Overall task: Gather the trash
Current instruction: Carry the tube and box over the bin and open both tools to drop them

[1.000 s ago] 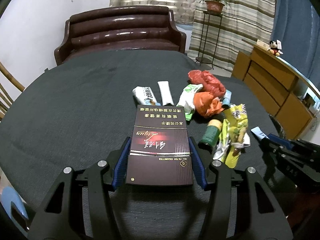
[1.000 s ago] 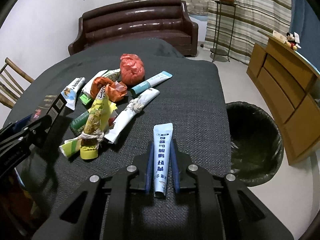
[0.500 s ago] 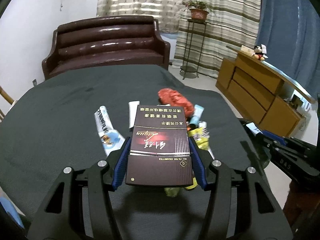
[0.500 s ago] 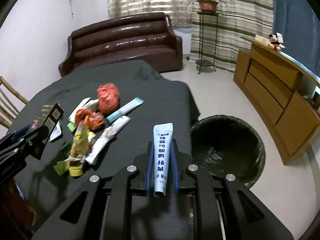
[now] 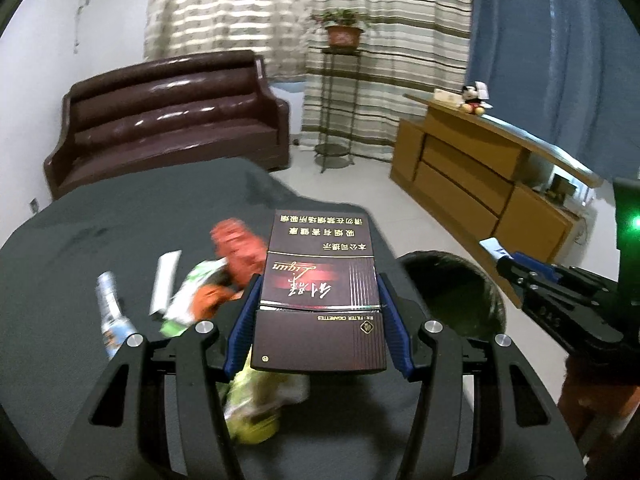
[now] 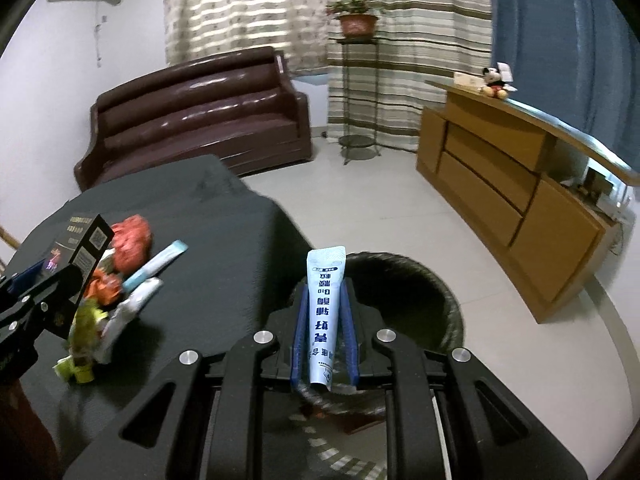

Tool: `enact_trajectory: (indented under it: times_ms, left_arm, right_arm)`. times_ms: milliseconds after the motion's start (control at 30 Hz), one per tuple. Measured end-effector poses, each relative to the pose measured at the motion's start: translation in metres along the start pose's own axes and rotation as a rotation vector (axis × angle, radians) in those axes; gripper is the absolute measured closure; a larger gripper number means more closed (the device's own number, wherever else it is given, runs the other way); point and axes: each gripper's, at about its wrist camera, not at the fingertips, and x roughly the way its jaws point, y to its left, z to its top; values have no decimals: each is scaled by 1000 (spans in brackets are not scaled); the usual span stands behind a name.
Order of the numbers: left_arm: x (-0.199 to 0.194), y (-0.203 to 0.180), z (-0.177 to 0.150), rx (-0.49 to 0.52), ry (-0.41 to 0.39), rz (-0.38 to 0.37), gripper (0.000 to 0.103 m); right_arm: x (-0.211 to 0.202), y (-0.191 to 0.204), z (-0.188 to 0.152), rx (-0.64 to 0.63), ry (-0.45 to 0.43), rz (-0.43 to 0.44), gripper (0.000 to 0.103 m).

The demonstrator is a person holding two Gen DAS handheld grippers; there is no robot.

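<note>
My left gripper (image 5: pixel 318 292) is shut on a dark cigarette box (image 5: pixel 320 300) and holds it above the table's right part, near the black trash bin (image 5: pixel 452 292). My right gripper (image 6: pixel 323 304) is shut on a white and blue tube (image 6: pixel 323 312) and holds it over the bin (image 6: pixel 416 300). The right gripper also shows in the left wrist view (image 5: pixel 516 264). The left gripper with the box shows in the right wrist view (image 6: pixel 60 276). Loose trash lies on the dark table: a red bag (image 5: pixel 240 248), wrappers (image 5: pixel 188 300), a yellow wrapper (image 6: pixel 84 328) and tubes (image 6: pixel 154 266).
A brown sofa (image 5: pixel 160 120) stands behind the table (image 5: pixel 80 240). A wooden cabinet (image 5: pixel 480 176) with a plush toy (image 5: pixel 474 98) runs along the right wall. A plant stand (image 5: pixel 340 100) stands by the striped curtains. Bare floor lies around the bin.
Both grippers rose and swung right, away from the trash pile. The right gripper with the tube now hangs over the bin; the left gripper with the box is nearer the table's edge.
</note>
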Motion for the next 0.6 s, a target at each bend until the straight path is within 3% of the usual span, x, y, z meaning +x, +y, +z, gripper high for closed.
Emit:
enact_trajectory:
  times_ms: [233, 600]
  left_arm:
    - [34, -47, 9, 56, 4, -45, 49]
    - [87, -89, 15, 98, 66, -57, 49]
  right_arm:
    - [14, -28, 4, 27, -18, -46, 86]
    - [38, -58, 5, 61, -19, -53, 86]
